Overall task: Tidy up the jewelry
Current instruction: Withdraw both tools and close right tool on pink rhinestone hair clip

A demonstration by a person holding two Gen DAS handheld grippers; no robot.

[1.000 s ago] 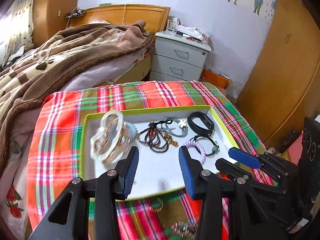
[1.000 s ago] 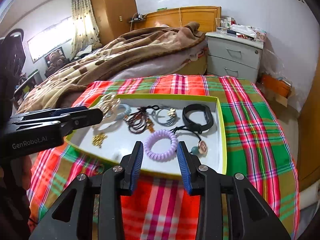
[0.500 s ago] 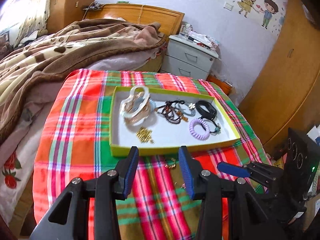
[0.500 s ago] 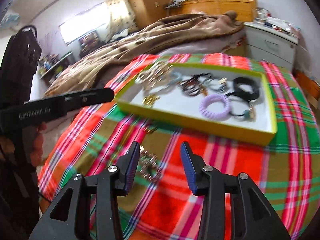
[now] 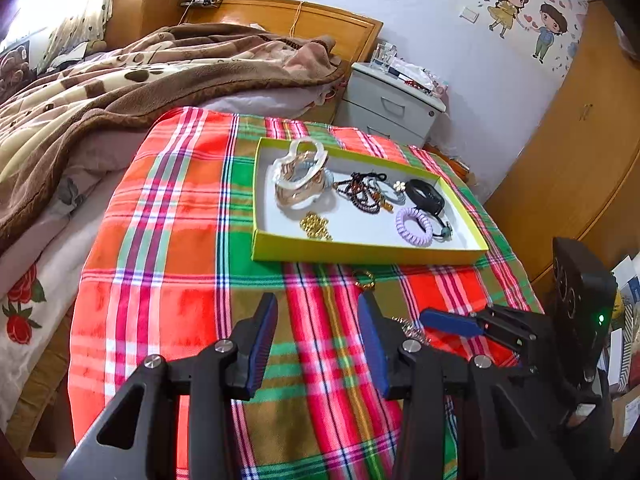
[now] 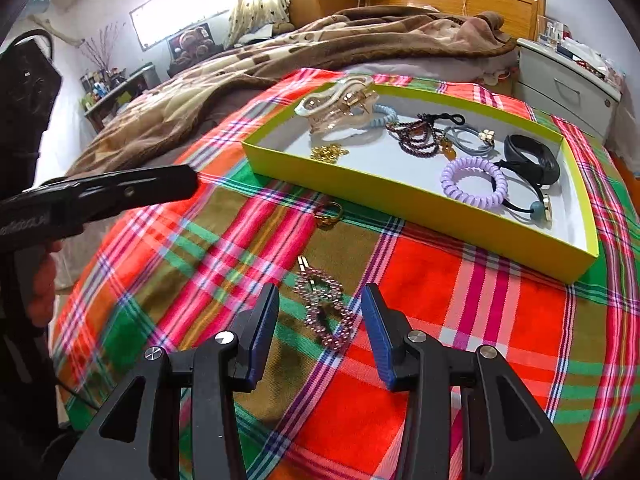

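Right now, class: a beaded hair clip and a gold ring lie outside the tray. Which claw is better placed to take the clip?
Right. The open right claw already straddles the beaded hair clip; the left claw hovers over bare cloth beside it.

plaid cloth (image 5: 168,248), brown blanket (image 5: 120,76), white nightstand (image 5: 394,106), wooden headboard (image 5: 304,16)

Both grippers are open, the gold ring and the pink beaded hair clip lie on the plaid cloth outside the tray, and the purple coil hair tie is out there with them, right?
Not quite: the purple coil hair tie lies inside the tray, as the right wrist view shows. The rest holds: gold ring and pink beaded hair clip on the plaid cloth.
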